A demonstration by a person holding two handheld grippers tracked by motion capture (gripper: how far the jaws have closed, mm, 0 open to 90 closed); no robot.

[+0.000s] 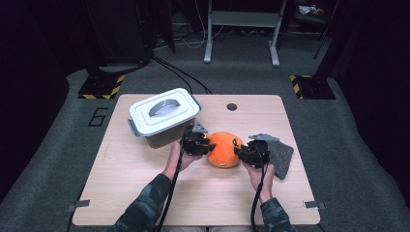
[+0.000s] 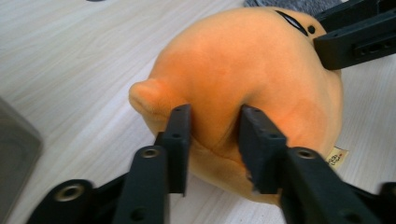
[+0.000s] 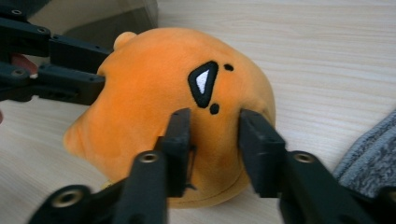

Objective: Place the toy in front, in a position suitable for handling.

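High view: orange plush toy (image 1: pixel 224 149) lies crosswise, pinched between left tool (image 1: pixel 208 146) and right tool (image 1: pixel 238 151).

Round orange plush toy (image 1: pixel 224 149): soft matt fabric w/ short nap, black stitched marks. Pale wood-grain table (image 1: pixel 145 193): smooth, matt. Right: grey felt cloth (image 1: pixel 280 155), rough, fuzzy. Far left: grey-white plastic lidded box (image 1: pixel 163 116), slight sheen.
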